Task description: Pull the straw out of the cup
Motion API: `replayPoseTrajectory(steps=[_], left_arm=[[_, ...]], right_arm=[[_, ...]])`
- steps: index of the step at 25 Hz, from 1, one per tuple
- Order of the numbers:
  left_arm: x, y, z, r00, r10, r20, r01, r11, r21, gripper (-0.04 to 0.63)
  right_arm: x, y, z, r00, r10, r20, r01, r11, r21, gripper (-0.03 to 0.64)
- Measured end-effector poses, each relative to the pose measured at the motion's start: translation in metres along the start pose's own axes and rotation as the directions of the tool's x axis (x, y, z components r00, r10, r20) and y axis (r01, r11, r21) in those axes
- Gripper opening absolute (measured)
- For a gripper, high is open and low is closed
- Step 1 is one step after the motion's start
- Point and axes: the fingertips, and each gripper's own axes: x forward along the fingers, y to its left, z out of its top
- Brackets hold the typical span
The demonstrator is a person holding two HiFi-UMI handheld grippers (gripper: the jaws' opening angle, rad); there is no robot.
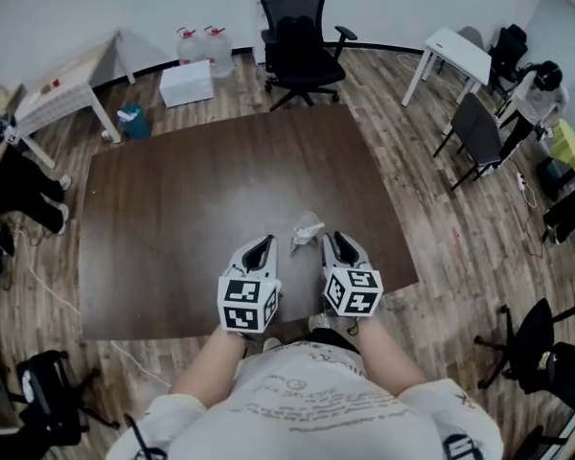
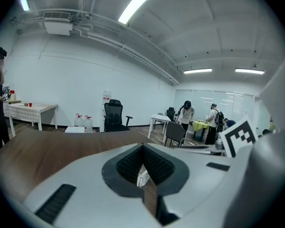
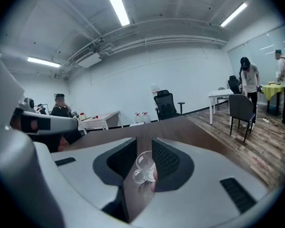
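A clear plastic cup (image 1: 307, 226) lies on its side on the dark brown table (image 1: 172, 228), just ahead of both grippers and between them. In the right gripper view the cup (image 3: 143, 166) shows through the gap of my right gripper (image 3: 143, 140), mouth toward the camera; the jaws stand apart and do not touch it. I cannot make out the straw for certain. My left gripper (image 2: 142, 148) has its tips together with nothing held; a bit of the pale cup (image 2: 142, 178) shows below them. In the head view the left gripper (image 1: 265, 241) and right gripper (image 1: 333, 239) hover side by side near the table's front edge.
A black office chair (image 1: 297, 36), a white box (image 1: 187, 82) and water jugs (image 1: 203, 44) stand beyond the table's far edge. White tables (image 1: 62, 89) (image 1: 457, 51) flank the room. People stand by chairs at the right (image 1: 537, 89).
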Motion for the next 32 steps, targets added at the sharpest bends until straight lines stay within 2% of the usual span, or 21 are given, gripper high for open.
replayPoseTrajectory(steps=[6, 18, 24, 27, 32], left_arm=[[0.022, -0.013, 0.006, 0.997, 0.073, -0.004, -0.073, 0.997, 0.006, 0.008], [0.025, 0.011, -0.003, 0.972, 0.229, -0.041, -0.230, 0.973, -0.008, 0.008], [0.019, 0.019, -0.013, 0.961, 0.271, -0.061, -0.273, 0.962, -0.012, 0.008], [0.017, 0.023, -0.015, 0.956, 0.286, -0.067, -0.287, 0.958, -0.013, 0.008], [0.015, 0.027, -0.015, 0.953, 0.294, -0.067, -0.295, 0.955, -0.011, 0.008]], right_arm=[[0.039, -0.036, -0.020, 0.993, 0.049, -0.105, -0.049, 0.999, 0.009, 0.117], [0.098, -0.044, -0.067, 0.959, 0.099, -0.264, -0.111, 0.993, -0.029, 0.120], [0.111, -0.046, -0.081, 0.951, 0.090, -0.295, -0.106, 0.994, -0.040, 0.114], [0.114, -0.048, -0.079, 0.954, 0.070, -0.291, -0.088, 0.995, -0.049, 0.072], [0.113, -0.041, -0.072, 0.960, 0.087, -0.265, -0.105, 0.993, -0.057, 0.063]])
